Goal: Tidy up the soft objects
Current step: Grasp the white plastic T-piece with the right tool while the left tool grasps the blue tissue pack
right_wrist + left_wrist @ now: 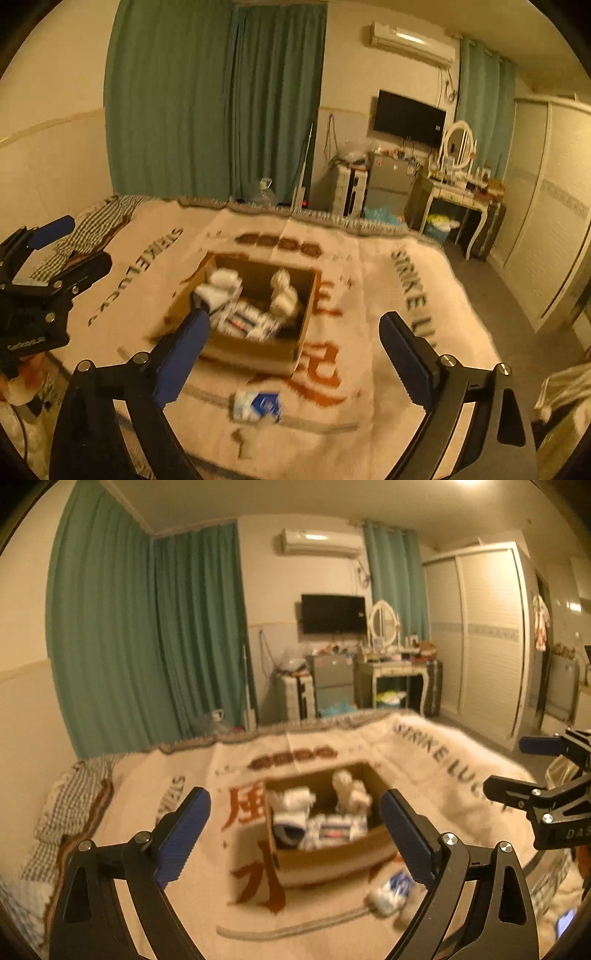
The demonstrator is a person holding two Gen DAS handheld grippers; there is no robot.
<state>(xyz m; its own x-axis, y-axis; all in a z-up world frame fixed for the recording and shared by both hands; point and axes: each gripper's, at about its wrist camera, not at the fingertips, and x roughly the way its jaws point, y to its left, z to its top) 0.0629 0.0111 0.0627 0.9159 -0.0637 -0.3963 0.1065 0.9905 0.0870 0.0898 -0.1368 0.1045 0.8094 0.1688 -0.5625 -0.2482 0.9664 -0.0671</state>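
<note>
An open cardboard box point(332, 856) point(258, 350) sits on a bed blanket and holds several soft items: white rolled cloths, a pale plush point(349, 788) point(284, 293) and tissue packs. A blue-and-white tissue pack point(391, 890) point(258, 406) lies on the blanket in front of the box. My left gripper point(295, 834) is open and empty above the box. My right gripper point(295, 354) is open and empty above the near side of the box and the loose pack. Each gripper shows in the other view, the right one point(517, 771) and the left one point(74, 243).
The cream printed blanket point(424, 746) point(388, 295) covers the bed. A checked cloth point(74, 794) point(99, 225) lies at the left. Green curtains, a TV, a dressing table point(458, 195) and a wardrobe point(480, 635) stand beyond the bed. Floor lies to the right.
</note>
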